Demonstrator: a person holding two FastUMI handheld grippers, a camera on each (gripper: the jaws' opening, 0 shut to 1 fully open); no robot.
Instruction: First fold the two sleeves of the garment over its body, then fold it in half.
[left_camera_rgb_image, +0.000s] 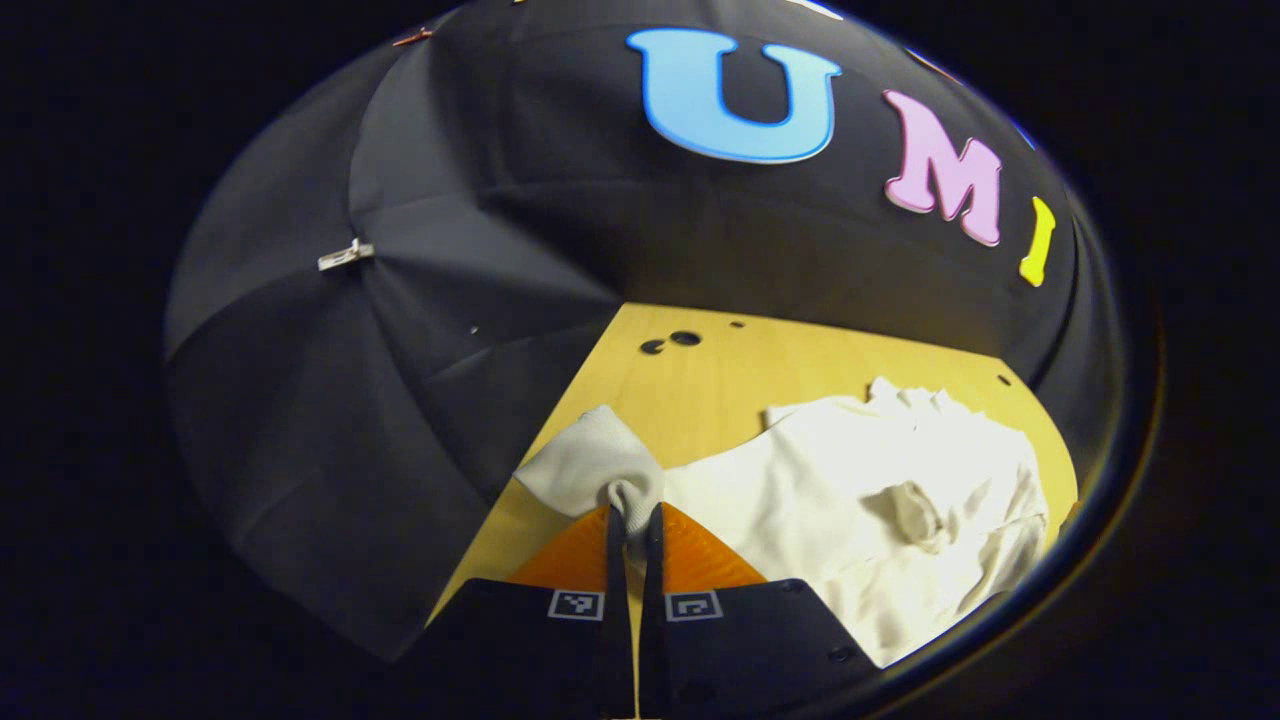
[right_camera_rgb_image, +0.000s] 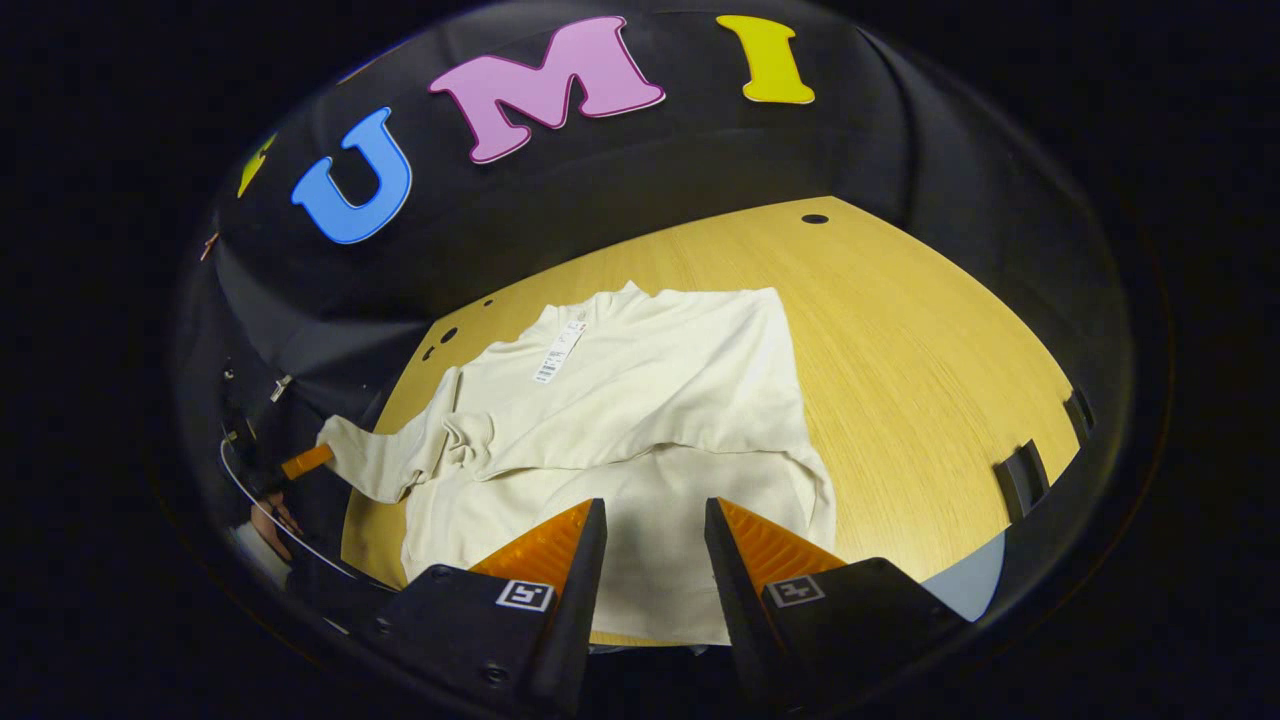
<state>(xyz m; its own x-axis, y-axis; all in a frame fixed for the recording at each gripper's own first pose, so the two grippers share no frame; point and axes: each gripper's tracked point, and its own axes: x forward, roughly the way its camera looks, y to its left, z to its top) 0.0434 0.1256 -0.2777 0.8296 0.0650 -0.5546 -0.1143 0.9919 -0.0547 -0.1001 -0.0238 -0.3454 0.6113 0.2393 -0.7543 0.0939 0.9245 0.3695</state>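
Garment: cream sweater (right_camera_rgb_image: 640, 400) lies on wooden table (right_camera_rgb_image: 930, 340).
Left gripper (left_camera_rgb_image: 633, 515): closed, pinching the left sleeve cuff (left_camera_rgb_image: 600, 460).
Right gripper (right_camera_rgb_image: 655, 520): open, empty, above the hem.
Progress: right sleeve seems folded; left sleeve and halving remain.

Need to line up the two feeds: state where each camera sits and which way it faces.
Left gripper view: rides the left tongs, pinched on the sleeve cuff, facing across the table toward the booth wall.
Right gripper view: rides the right tongs, open above the garment, facing the wall; the left tongs and a hand show far left.
Shared: garment, table.
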